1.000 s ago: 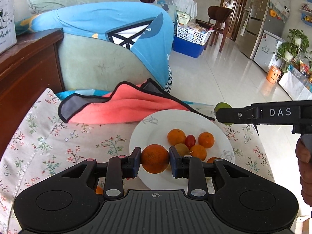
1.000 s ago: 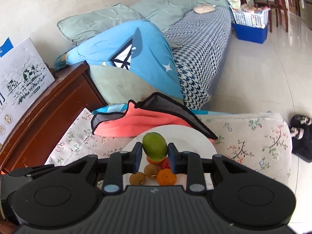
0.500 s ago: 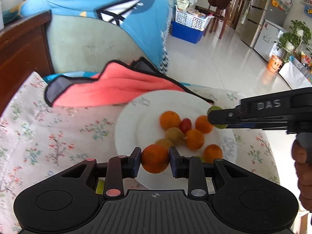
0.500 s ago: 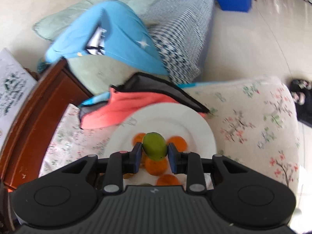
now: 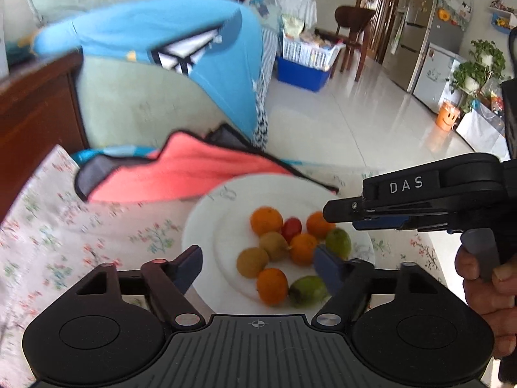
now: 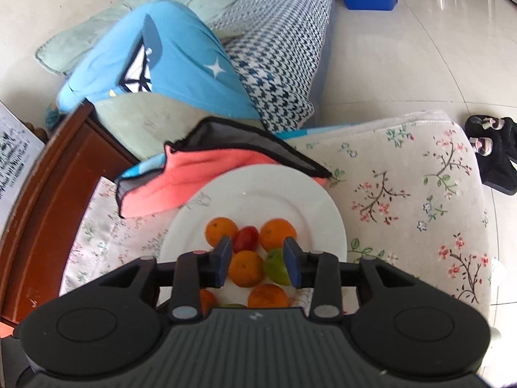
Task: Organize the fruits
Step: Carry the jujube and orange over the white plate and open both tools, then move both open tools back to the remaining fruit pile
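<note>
Two claws: we see both over the white plate (image 5: 200, 226), each spread wide with nothing between its fingers.
Left claw (image 5: 258, 263): we hold it low at the plate's near rim; its blue pads stand well apart on either side of the fruit.
Right claw (image 6: 258, 260): we see it gaping above the pile, an orange (image 6: 245, 268) and a green fruit (image 6: 276, 268) showing in the gap below it.
Fruit: we count several oranges, two brownish fruits (image 5: 273, 245), a small red one (image 5: 291, 228) and two green ones, all lying close together on the plate.
Plate: we see it resting on the floral cloth (image 6: 404, 200) covering the tabletop.
Towel (image 6: 181, 177): we see the coral and grey cloth bunched just behind the plate, its edge touching the far rim.
</note>
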`<action>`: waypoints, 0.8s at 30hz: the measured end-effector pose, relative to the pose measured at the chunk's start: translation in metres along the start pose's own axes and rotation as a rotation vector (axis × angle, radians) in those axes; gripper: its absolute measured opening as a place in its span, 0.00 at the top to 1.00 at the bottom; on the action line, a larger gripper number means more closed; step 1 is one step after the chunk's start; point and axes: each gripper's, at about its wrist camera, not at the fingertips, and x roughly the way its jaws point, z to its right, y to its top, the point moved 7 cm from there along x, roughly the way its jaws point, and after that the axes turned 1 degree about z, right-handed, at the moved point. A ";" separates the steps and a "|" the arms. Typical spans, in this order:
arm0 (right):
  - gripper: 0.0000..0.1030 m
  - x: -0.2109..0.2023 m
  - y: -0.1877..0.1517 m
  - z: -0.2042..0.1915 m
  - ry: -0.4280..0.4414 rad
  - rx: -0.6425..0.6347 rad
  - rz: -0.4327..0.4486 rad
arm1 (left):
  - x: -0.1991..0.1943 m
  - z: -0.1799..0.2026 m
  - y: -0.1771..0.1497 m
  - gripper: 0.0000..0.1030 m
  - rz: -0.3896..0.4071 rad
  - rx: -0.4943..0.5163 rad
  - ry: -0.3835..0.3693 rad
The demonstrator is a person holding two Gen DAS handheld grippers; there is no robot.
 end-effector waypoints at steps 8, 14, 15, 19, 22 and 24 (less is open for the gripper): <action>0.45 -0.011 -0.001 -0.006 0.006 -0.037 0.019 | -0.031 -0.018 -0.010 0.13 0.028 0.054 0.069; 0.33 -0.014 -0.010 -0.022 0.016 -0.079 0.012 | -0.050 -0.043 -0.017 0.13 0.012 -0.032 0.082; 0.32 -0.016 -0.012 -0.026 0.023 -0.092 0.011 | -0.053 -0.047 -0.018 0.12 0.010 -0.037 0.088; 0.26 -0.022 -0.020 -0.040 0.054 -0.157 0.004 | -0.065 -0.062 -0.024 0.08 -0.011 -0.042 0.114; 0.20 -0.027 -0.028 -0.049 0.065 -0.209 0.000 | -0.066 -0.072 -0.032 0.08 -0.052 -0.045 0.138; 0.18 -0.028 -0.032 -0.053 0.074 -0.227 0.000 | -0.068 -0.080 -0.036 0.08 -0.075 -0.049 0.145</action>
